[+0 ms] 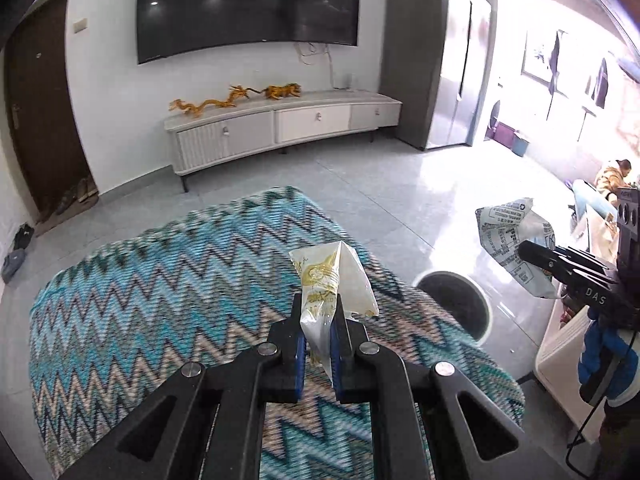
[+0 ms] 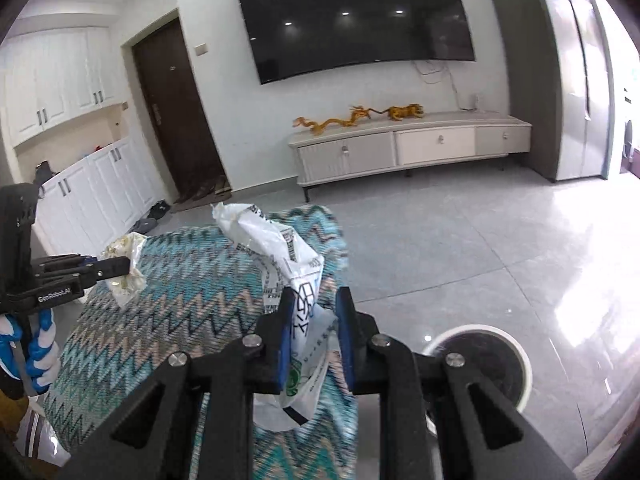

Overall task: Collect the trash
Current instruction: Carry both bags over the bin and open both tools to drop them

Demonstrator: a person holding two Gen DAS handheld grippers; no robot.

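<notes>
My left gripper [image 1: 318, 304] is shut on a small crumpled white and yellow wrapper [image 1: 332, 280], held above the zigzag blue cloth [image 1: 160, 300]. My right gripper [image 2: 316, 300] is shut on a larger crumpled white plastic bag with black print [image 2: 280, 252], also held above the cloth. Each gripper shows in the other's view: the right one [image 1: 524, 250] with its printed bag [image 1: 508, 236] at the right edge, the left one [image 2: 128, 266] with its wrapper [image 2: 128, 280] at the left. A round white trash bin with a dark inside [image 1: 456, 304] stands on the floor right of the cloth, and it shows in the right wrist view [image 2: 480, 364].
The zigzag cloth [image 2: 160, 320] covers a low table. Grey tiled floor [image 1: 360, 184] lies beyond. A white TV cabinet [image 1: 288, 124] stands under a wall TV, a grey cupboard [image 1: 432, 60] to its right. Shoes lie by the brown door [image 1: 40, 112]. White furniture [image 1: 568, 340] stands at the right.
</notes>
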